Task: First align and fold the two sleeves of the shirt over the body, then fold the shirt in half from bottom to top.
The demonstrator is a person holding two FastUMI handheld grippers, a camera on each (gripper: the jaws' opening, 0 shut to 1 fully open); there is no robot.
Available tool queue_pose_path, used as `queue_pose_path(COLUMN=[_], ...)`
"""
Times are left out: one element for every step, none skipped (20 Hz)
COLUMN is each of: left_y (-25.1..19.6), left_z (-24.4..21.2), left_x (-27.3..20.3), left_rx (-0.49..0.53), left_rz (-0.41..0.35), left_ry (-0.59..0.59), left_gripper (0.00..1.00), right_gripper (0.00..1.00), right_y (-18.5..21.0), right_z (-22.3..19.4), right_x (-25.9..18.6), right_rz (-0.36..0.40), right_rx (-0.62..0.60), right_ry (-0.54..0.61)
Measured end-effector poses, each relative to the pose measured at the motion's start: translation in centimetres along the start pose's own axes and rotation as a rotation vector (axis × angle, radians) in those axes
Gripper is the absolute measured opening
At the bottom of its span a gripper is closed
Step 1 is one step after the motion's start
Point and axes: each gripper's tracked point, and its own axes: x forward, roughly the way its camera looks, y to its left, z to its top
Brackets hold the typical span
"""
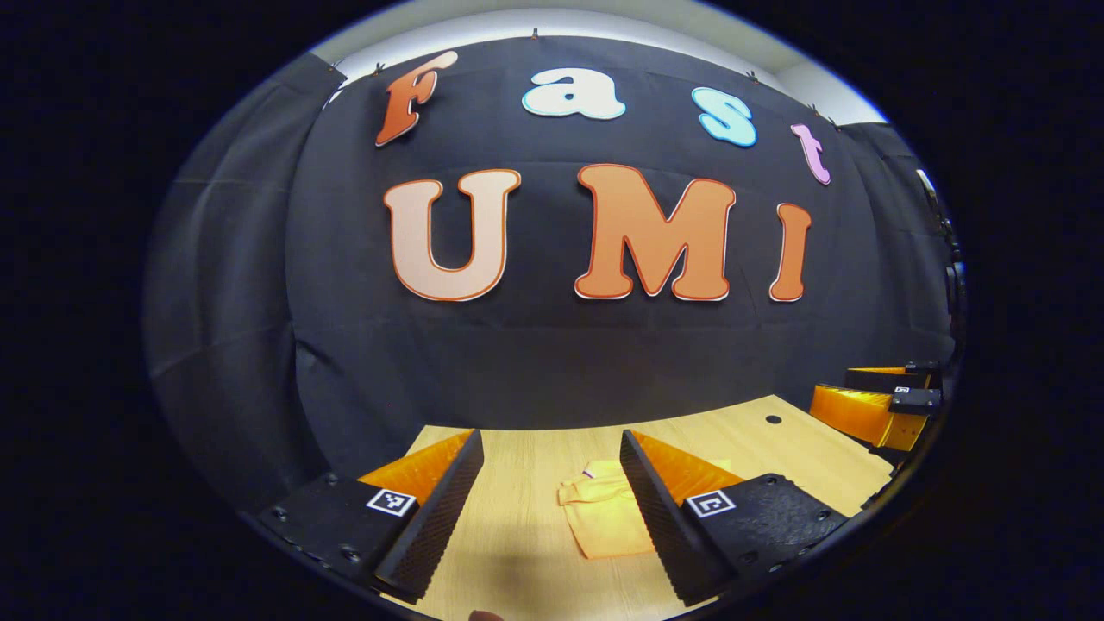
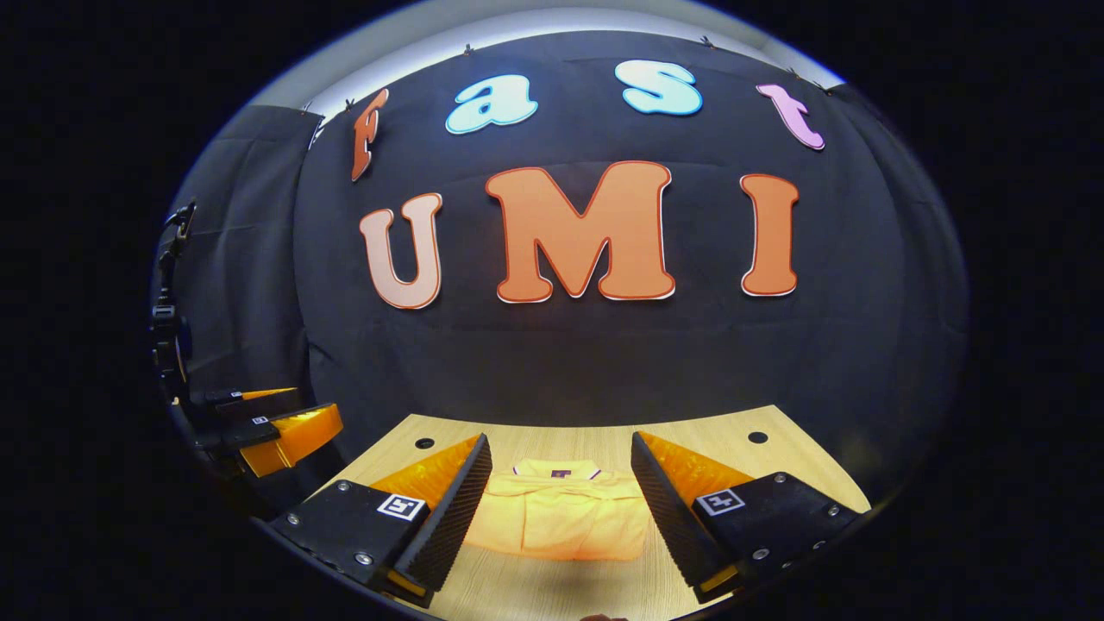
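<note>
A pale yellow shirt (image 2: 561, 517) lies folded into a compact rectangle on the wooden table (image 2: 604, 427), collar toward the far wall. In the right gripper view it sits between and beyond the fingers of my right gripper (image 2: 561, 526), which stands open above it, holding nothing. In the left gripper view the shirt (image 1: 604, 517) lies to the right of centre, partly hidden behind the right finger. My left gripper (image 1: 552, 517) is open and empty over bare table. The right gripper (image 1: 888, 401) also shows at the far right of the left gripper view, and the left gripper (image 2: 276, 427) at the far left of the right gripper view.
The black cloth wall rises just behind the table's far edge. Small round holes (image 2: 758, 437) mark the tabletop near its back corners. A dark stand (image 2: 168, 328) is at the left edge of the right gripper view.
</note>
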Motion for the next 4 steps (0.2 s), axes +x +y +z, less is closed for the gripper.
queue_pose_path(left_y=[0.2,0.4,0.7,1.1], left_z=[-0.1,-0.1,-0.2,-0.1], left_x=[-0.4,-0.7,-0.8,-1.0], left_rx=[-0.009,-0.023,-0.038,-0.047], left_rz=[-0.003,-0.005,-0.005,-0.002], left_ry=[0.004,0.005,0.008,0.006], left_gripper=[0.98,0.98,0.98,0.98], right_gripper=[0.98,0.98,0.98,0.98], right_y=[0.3,0.7,1.0,1.4], right_z=[-0.4,-0.7,-0.7,-0.8], right_x=[-0.4,-0.7,-1.0,-1.3], right_rz=[-0.003,-0.005,-0.005,-0.001], right_rx=[-0.006,-0.011,-0.016,-0.019], right_ry=[0.006,0.011,0.013,0.009])
